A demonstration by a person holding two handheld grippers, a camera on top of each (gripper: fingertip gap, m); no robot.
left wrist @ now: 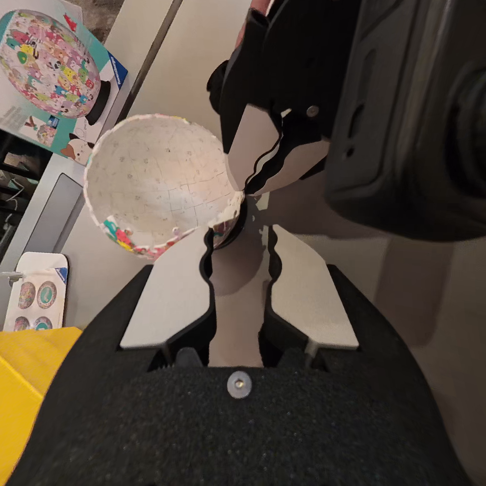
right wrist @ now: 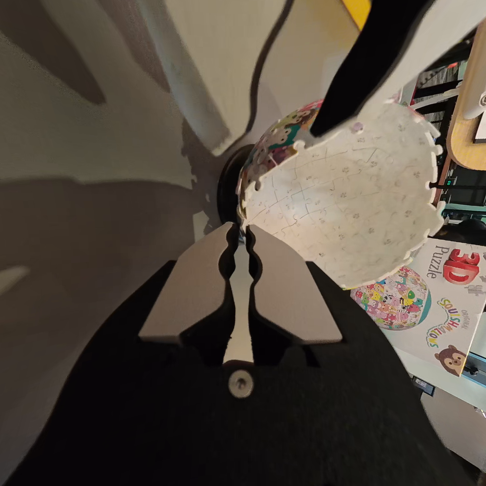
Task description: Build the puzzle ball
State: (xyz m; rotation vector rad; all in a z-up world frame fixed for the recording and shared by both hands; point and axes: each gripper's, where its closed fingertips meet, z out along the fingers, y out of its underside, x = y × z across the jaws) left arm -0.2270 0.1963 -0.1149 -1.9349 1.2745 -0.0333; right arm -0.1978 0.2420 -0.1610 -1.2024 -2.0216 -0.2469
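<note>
Left wrist view: the left gripper (left wrist: 239,236) has its fingers spread, a clear gap between them. Its left fingertip (left wrist: 207,234) touches the near rim of the half-built puzzle ball (left wrist: 157,181), a white-lined bowl with a colourful outside that sits on a dark stand (left wrist: 236,226) on the pale counter (left wrist: 200,52). The ball's open side faces the camera. From the upper right the right gripper (left wrist: 247,186) reaches down with its fingers almost pressed together at the tips, right at the ball's right rim; whether a piece is pinched there cannot be told. Far left on the counter lies the puzzle box (left wrist: 60,79) with a picture of the finished ball. At near left are a printed leaflet (left wrist: 36,294) and a yellow tray (left wrist: 26,389).

Right wrist view: the right gripper (right wrist: 239,228) shows its fingers nearly closed, only a thin slit between the tips, which sit at the ball's (right wrist: 342,205) near-left rim just by the dark stand (right wrist: 228,184). What they pinch, if anything, cannot be told. One dark finger of the left gripper (right wrist: 339,105) comes from above and rests on the ball's far rim. The puzzle box (right wrist: 434,302) lies to the right, just beyond the ball.
</note>
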